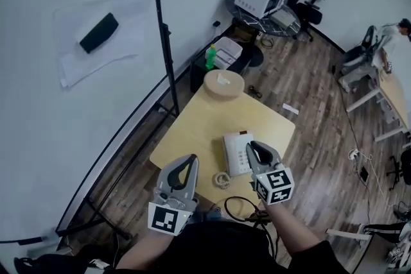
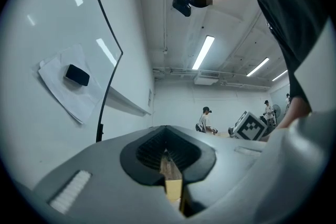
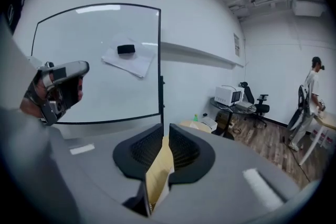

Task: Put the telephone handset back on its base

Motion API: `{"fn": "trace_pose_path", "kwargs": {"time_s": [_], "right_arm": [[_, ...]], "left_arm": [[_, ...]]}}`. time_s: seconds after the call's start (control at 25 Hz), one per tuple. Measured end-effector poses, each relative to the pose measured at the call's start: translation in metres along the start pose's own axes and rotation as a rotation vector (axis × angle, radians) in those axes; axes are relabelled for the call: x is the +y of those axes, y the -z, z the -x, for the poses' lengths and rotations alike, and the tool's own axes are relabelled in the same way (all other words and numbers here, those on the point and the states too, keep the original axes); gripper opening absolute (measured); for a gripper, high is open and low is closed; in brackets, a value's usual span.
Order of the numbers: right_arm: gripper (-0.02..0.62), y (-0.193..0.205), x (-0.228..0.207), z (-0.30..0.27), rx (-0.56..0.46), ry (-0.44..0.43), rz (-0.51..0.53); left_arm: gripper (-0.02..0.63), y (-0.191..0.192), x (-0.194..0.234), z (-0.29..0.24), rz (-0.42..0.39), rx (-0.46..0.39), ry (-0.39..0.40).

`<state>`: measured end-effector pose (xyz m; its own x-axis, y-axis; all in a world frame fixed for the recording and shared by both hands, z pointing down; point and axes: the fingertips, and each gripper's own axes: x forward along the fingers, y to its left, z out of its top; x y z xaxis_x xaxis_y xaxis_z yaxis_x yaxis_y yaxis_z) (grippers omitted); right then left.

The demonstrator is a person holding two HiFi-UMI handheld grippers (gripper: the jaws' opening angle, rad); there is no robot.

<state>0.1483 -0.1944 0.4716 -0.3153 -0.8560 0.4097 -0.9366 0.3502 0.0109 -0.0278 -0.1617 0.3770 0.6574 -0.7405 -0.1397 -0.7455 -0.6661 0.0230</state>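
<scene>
The white telephone base [image 1: 236, 152] sits near the front of the yellow counter [image 1: 192, 131], with its coiled cord [image 1: 222, 180] bunched just beside its near left corner. The handset [image 1: 228, 151] appears to lie along the base's left side, though the head view is too small to confirm that it is seated. The right gripper [image 1: 253, 145] hangs over the base's near right corner. Its jaws are all but closed, leaving a thin slit that shows only counter, and they hold nothing. The left gripper [image 1: 190, 160] is held off to the left, clear of the phone, its jaws together and empty. With both grippers pointing forward and neither on the phone, this reads as a hands-off moment. A round tan box [image 1: 223, 83] stands well apart at the far end.
</scene>
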Motion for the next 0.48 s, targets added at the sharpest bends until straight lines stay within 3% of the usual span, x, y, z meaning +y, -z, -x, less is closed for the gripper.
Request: {"fn": "trace_pose_path", "kwargs": {"time_s": [0.36,0.48], "right_arm": [[0.011,-0.037,0.007,0.048,-0.184,0.038,-0.005],[0.009,-0.05,0.006,0.06,-0.24,0.057,-0.01]], "left_arm": [[0.0,-0.026,-0.022,-0.012,-0.04,-0.018,0.057],[0.0,-0.041,-0.029,-0.015,-0.056,-0.079,0.063]]}}
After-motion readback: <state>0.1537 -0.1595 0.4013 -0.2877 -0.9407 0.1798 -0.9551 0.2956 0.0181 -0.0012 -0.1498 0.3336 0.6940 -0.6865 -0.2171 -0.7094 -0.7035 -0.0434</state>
